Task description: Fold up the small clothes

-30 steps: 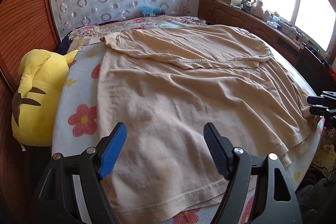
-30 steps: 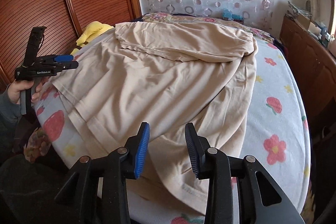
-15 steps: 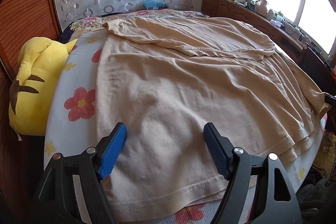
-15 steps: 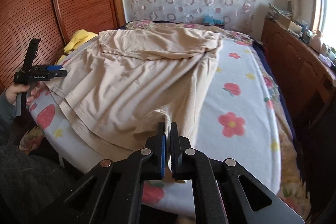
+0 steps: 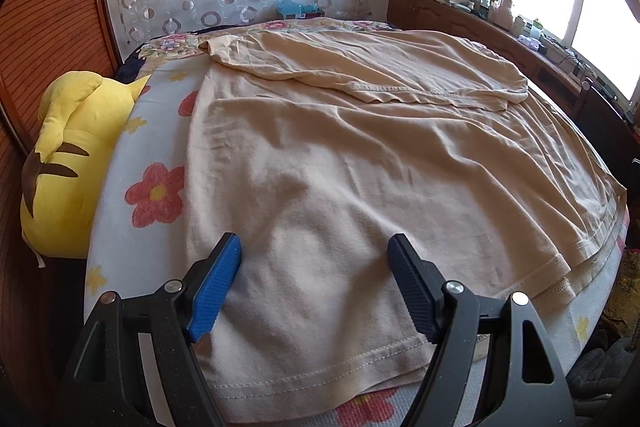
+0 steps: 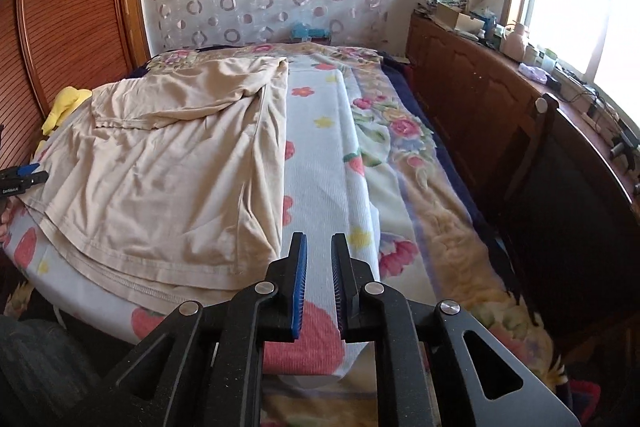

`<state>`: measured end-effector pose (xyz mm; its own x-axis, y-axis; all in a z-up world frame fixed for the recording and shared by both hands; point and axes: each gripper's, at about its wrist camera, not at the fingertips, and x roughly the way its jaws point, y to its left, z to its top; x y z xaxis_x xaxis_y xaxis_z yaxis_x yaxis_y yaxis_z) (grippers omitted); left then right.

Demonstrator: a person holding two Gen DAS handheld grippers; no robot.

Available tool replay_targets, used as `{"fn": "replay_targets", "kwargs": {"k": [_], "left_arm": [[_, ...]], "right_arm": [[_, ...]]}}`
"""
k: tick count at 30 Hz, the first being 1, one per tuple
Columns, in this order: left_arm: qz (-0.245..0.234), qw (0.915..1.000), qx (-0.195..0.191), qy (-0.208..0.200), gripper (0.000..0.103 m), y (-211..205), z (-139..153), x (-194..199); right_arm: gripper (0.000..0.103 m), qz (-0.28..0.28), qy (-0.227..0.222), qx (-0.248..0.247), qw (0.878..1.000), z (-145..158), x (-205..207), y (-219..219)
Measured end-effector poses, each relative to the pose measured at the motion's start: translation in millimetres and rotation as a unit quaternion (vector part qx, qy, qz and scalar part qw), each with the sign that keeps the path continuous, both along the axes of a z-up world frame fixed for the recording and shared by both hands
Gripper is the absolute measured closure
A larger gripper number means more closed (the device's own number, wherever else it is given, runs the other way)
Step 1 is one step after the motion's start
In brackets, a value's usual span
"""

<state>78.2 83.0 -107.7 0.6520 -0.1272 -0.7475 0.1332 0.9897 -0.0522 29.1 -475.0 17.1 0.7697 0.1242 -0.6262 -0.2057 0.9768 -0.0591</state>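
Note:
A beige shirt (image 5: 360,155) lies spread on the flowered white sheet (image 5: 132,131), its top part folded down over the body. My left gripper (image 5: 314,259) hovers open just above the shirt near its lower hem, nothing between the fingers. In the right wrist view the shirt (image 6: 168,167) fills the left half of the bed and its right side ends in a straight edge. My right gripper (image 6: 319,255) is off the shirt, over bare sheet (image 6: 320,155). Its jaws are opening, a narrow gap apart, with nothing between them. The left gripper (image 6: 24,177) shows at the far left edge.
A yellow plush toy (image 5: 68,163) lies against the bed's left side by the ribbed wooden door (image 5: 48,19). A long wooden cabinet (image 6: 480,99) with clutter on top runs under the window at the right, with a dark chair (image 6: 560,211) before it. A flowered blanket (image 6: 416,187) covers the bed's right strip.
The right gripper shut on the shirt's right side, then swung right, off the shirt, and its jaws parted a little. The left gripper barely moved and stayed open.

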Motion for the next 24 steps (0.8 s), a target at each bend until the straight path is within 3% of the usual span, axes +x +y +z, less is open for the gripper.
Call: {"fn": "replay_targets", "kwargs": {"k": [3,9,14,24], "left_arm": [[0.006,0.9999,-0.003,-0.011,0.026,3.3,5.2,-0.8],[0.017,0.9991,-0.016,-0.036,0.026,16.8,28.3,14.4],[0.035,0.9978,-0.028,-0.049,0.026,31.2,41.4,45.4],[0.053,0.9979,-0.009,-0.038,0.032,42.4,38.2,114.8]], "right_arm": [[0.088,0.007,-0.014,0.007,1.0,10.6,5.5,18.8],[0.069,0.056,-0.034,0.019,0.998,7.9,40.6,79.1],[0.068,0.089,-0.032,0.019,0.995,0.0,90.5,113.6],[0.065,0.096,0.039,0.03,0.994,-7.4,185.5,134.5]]}}
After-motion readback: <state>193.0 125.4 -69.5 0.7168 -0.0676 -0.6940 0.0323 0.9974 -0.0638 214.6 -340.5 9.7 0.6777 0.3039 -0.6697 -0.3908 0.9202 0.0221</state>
